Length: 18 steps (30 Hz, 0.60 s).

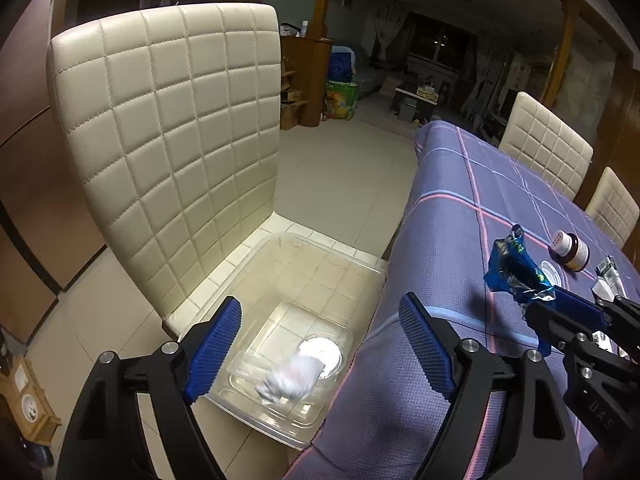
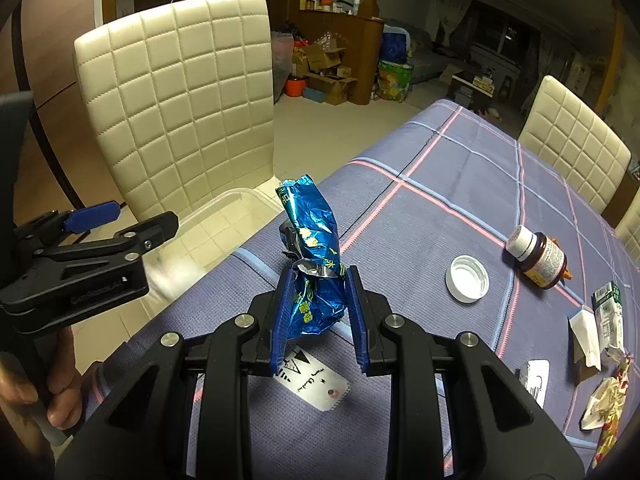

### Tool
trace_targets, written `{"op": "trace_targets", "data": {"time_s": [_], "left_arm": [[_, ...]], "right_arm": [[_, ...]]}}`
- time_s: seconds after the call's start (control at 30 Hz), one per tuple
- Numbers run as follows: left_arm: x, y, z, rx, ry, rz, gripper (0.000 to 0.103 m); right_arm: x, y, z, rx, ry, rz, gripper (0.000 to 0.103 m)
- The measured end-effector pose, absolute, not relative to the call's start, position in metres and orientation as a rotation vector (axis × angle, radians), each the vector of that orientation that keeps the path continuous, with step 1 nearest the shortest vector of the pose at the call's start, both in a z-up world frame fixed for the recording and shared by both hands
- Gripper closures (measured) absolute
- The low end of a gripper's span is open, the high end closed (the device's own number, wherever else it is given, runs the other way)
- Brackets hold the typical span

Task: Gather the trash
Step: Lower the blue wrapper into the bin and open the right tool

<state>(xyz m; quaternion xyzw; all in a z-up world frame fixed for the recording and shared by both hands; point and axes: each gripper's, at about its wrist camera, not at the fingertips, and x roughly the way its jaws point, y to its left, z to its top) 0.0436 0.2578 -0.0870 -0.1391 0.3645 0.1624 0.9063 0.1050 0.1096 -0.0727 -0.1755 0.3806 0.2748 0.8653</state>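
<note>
A table covered by a purple woven cloth [image 2: 460, 184] with pink and pale-blue grid lines carries a white plastic cap [image 2: 467, 278] lying open side up, a brown bottle [image 2: 536, 255] on its side, a green-and-white carton [image 2: 608, 312], torn paper wrappers [image 2: 606, 396] and a white card [image 2: 320, 384]. Beside the table, a cream quilted chair's seat [image 1: 280, 228] bears a clear plastic bin [image 1: 256, 264] containing a crumpled white tissue [image 1: 294, 376].

Crumpled blue foil wrapper [image 2: 314, 264] upright over table
</note>
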Motion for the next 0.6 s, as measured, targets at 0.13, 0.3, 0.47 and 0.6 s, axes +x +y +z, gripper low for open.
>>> {"op": "trace_targets", "data": {"time_s": [0.13,0.3,0.47,0.6], "left_arm": [[0.041,0.266,-0.090,-0.320,0.758,0.349,0.024],[0.027,0.285,-0.090,-0.334,0.735,0.435,0.024],[0.015,0.299,-0.088,-0.337,0.722,0.487,0.024],[0.008,0.303,-0.087,-0.337,0.717,0.502,0.024]], "right_arm": [[0.107,0.115,-0.076,-0.376,0.806,0.576,0.075],[0.106,0.124,-0.078,-0.395,0.805,0.594,0.075],[0.103,0.141,-0.075,-0.417,0.786,0.630,0.074],[0.101,0.157,-0.070,-0.429,0.759,0.654,0.073]]}}
